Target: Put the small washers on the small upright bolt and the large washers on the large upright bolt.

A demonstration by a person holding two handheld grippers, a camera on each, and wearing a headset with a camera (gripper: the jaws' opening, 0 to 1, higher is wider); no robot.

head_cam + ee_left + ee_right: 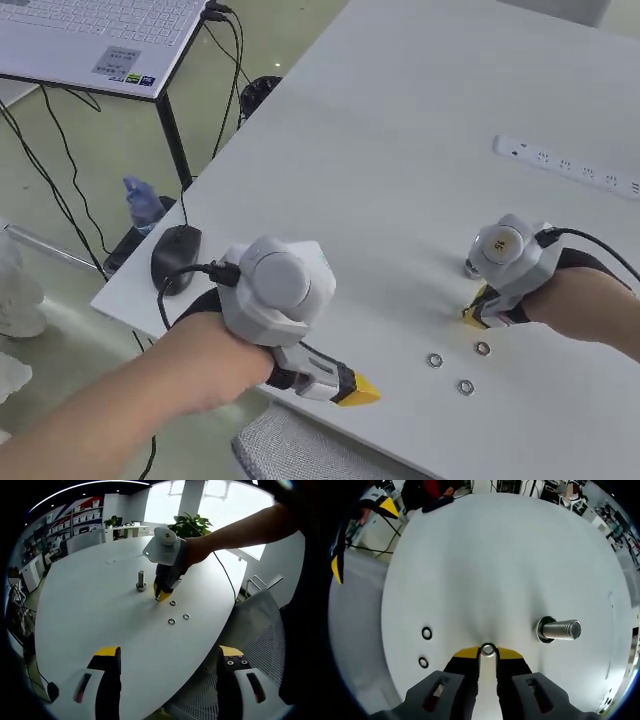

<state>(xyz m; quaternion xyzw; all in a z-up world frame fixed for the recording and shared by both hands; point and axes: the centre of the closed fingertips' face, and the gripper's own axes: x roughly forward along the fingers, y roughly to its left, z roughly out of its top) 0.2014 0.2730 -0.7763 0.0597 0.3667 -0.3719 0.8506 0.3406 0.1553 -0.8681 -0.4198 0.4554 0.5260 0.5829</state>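
A small silver metal washer (488,649) lies on the white counter (485,555), framed in the narrow gap between the yellow-tipped jaws of the right gripper (488,654). The gap is about as wide as the washer. Whether the tips already pinch it cannot be told, though the head view suggests it rests flat on the surface just beside them. The gripper points steeply down, probably because so thin a ring can only be nipped by its edges from above. A second washer (426,633) and a third washer (423,662) lie near each other a little to one side, waiting their turn. On the other side, a threaded steel bolt (560,630) stands upright on its head, close enough that the carry should be short. Whether it is the small or the large bolt cannot be judged. The left gripper (169,652) hovers over the near edge of the counter with its jaws wide apart and empty, apparently kept clear of the work. A white power strip (565,165) lies well beyond.
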